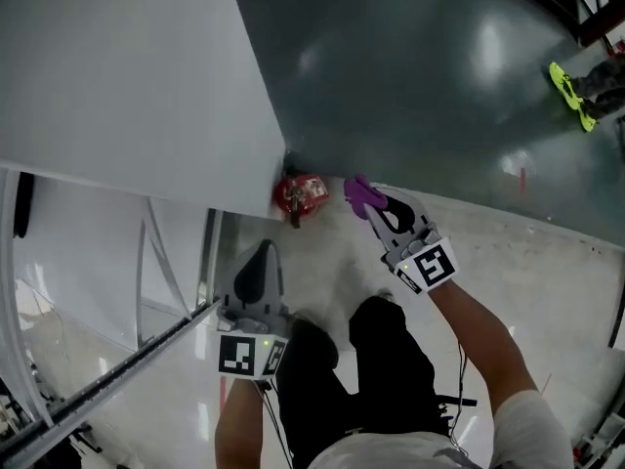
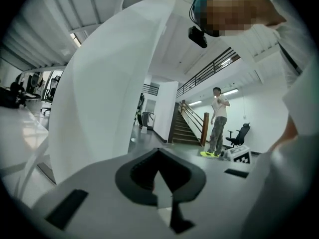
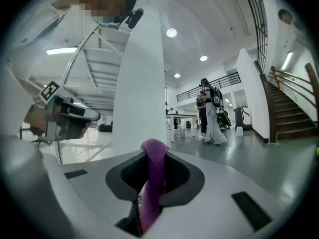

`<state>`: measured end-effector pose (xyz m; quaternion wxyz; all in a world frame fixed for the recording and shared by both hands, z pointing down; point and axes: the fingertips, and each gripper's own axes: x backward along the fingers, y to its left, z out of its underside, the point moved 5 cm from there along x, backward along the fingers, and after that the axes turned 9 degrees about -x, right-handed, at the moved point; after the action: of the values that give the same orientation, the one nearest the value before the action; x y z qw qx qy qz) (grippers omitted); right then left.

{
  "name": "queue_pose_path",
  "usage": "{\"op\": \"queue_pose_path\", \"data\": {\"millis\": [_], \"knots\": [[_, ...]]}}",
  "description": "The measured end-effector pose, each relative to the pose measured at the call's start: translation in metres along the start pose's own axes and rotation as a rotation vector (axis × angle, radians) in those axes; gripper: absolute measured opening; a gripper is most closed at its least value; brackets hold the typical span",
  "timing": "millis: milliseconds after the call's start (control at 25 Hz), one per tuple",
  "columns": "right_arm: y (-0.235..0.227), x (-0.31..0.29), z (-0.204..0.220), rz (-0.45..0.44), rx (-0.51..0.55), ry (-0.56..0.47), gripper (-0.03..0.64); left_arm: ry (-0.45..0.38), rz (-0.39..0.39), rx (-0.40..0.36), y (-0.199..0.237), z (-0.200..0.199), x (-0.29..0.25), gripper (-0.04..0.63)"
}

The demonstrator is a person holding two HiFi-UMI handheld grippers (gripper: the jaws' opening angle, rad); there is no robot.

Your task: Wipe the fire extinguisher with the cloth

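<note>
At the foot of a big white column, right by its corner edge, the fire extinguisher sat on the floor, red, seen from above. The right hand-held gripper was clamped on the purple cloth. The cloth stuck out past the jaw tips, just beside the extinguisher on its right, w/ a small gap btwn them in the head view. The left hand-held gripper was clenched shut & empty, lower in the head view, near the extinguisher but apart from it.

Edges: the column face closed off everything left of & behind the extinguisher. A white frame w/ a dark diagonal bar hemmed in the left hand-held gripper's side. Open room lay to the right & beyond, over a wide stretch of dark glossy floor. The wearer's own legs, in dark trousers, stood btwn the two arms, below the extinguisher in the head view.

Surface: a pale polished floor lay under the wearer and met the dark floor along a straight line running right from the extinguisher. Both reflected ceiling lights.

Room: a large hall. The left gripper view showed a staircase w/ railing and a person standing by it, nr an office chair. Yellow-green shoes showed at the head view's top right. The right gripper view showed more people standing farther off.
</note>
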<state>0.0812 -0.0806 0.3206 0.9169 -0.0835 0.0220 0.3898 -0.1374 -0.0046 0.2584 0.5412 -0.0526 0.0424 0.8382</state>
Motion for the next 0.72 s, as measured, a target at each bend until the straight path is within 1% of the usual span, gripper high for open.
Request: {"op": "queue_pose_path", "data": {"millis": [120, 320, 440, 520, 600, 720], "knots": [[-0.022, -0.044, 0.053, -0.068, 0.052, -0.002, 0.058, -0.015, 0.018, 0.020, 0.001, 0.046, -0.006, 0.003], [-0.063, -0.130, 0.133, -0.194, 0.107, -0.007, 0.058, -0.055, 0.099, 0.041, 0.007, 0.110, -0.021, 0.003], [-0.081, -0.180, 0.182, -0.280, 0.072, 0.021, 0.058, -0.088, 0.106, 0.000, 0.011, 0.145, -0.025, 0.003], [-0.085, -0.204, 0.212, -0.340, 0.032, 0.043, 0.058, -0.116, 0.108, -0.003, 0.010, 0.162, -0.024, 0.003], [-0.087, -0.227, 0.234, -0.401, 0.005, 0.065, 0.058, -0.148, 0.108, -0.010, 0.010, 0.172, -0.025, 0.003], [-0.087, -0.253, 0.260, -0.489, -0.021, 0.129, 0.058, -0.164, 0.107, -0.008, 0.006, 0.181, -0.025, 0.003]]}}
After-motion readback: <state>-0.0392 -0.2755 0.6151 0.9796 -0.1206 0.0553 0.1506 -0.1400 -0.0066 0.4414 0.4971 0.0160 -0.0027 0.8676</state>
